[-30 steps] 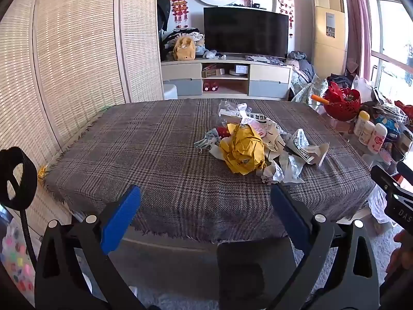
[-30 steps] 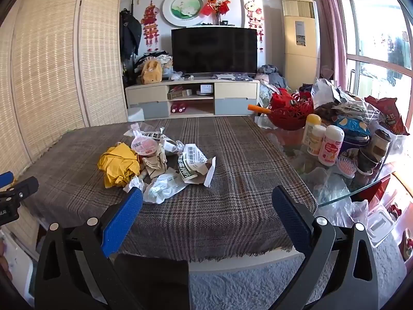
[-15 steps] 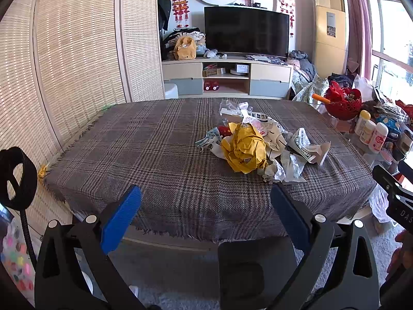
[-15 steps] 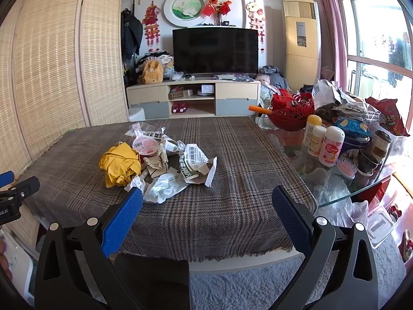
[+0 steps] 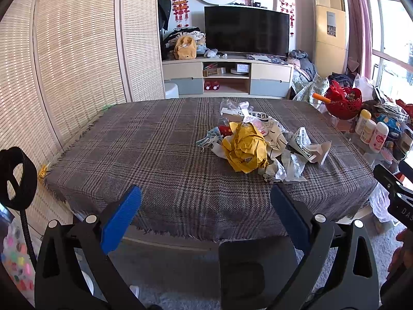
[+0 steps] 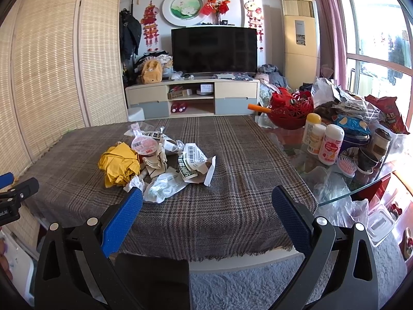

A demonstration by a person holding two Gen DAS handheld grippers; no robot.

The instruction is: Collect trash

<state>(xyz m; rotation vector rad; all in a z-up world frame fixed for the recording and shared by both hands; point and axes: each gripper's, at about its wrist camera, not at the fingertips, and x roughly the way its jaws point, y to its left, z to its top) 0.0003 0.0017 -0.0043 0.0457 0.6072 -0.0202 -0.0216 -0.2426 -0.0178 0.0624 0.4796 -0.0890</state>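
Observation:
A heap of trash lies on the plaid tablecloth [image 5: 155, 155]: a crumpled yellow paper [image 5: 245, 149], white wrappers [image 5: 289, 168], a barcoded paper cup [image 5: 303, 144] and a clear lidded cup [image 6: 144, 144]. The right wrist view shows the yellow paper [image 6: 118, 165], the barcoded cup [image 6: 191, 162] and a white wrapper [image 6: 165, 188]. My left gripper [image 5: 206, 206] is open and empty at the table's near edge, short of the heap. My right gripper [image 6: 206, 206] is open and empty over the near edge, its left fingertip [image 6: 129, 204] close to the white wrapper.
A glass side table [image 6: 335, 196] on the right holds a red basket [image 6: 291, 111], bottles [image 6: 330, 144], cups and snack bags. A woven screen [image 5: 64, 64] stands on the left. A TV stand [image 5: 227, 77] lies beyond the table. Grey carpet [image 6: 245, 284] lies below.
Both grippers have moved slightly forward toward the table; the heap looks a little nearer. Both stay open and empty.

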